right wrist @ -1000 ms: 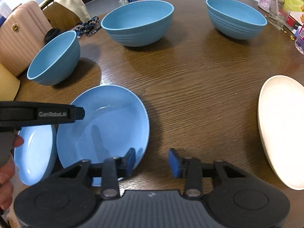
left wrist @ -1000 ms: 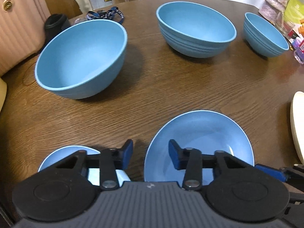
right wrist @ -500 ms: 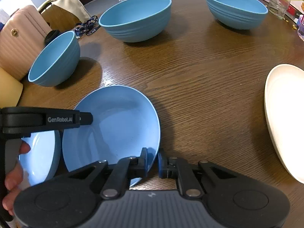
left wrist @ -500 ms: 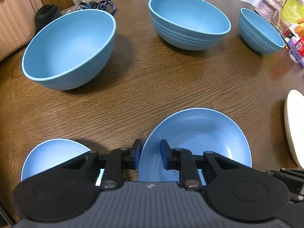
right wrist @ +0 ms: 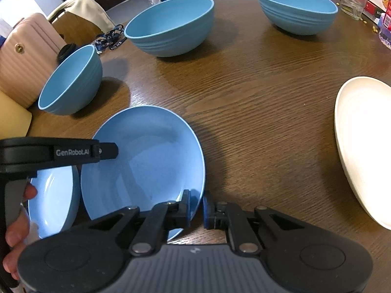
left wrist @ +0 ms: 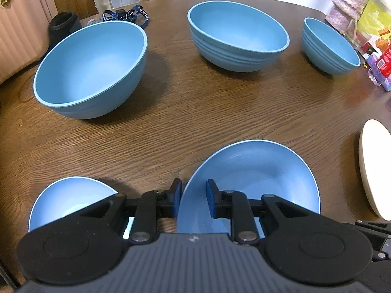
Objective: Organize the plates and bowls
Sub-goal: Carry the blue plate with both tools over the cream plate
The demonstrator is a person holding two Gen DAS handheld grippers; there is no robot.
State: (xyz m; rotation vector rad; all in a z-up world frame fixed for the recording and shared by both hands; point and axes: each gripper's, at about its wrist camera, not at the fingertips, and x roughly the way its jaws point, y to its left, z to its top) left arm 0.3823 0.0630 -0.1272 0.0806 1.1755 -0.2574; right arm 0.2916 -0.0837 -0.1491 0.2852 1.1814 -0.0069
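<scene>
We see the left gripper [left wrist: 191, 201] and right gripper [right wrist: 196, 208], jaws both pinching the blue plate's [right wrist: 146, 161] opposite rims, 3 blue bowls [left wrist: 238, 34] far across the desk [left wrist: 207, 107]

Three blue bowls [left wrist: 90, 70] across the upper frame, two blue plates [left wrist: 256, 183] at the lower edge, one cream plate [right wrist: 364, 144] at right, one clear glass [right wrist: 353, 1] upper right.

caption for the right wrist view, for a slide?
Right hand-held gripper pinches the large blue plate's rim; three blue bowls behind.
</scene>
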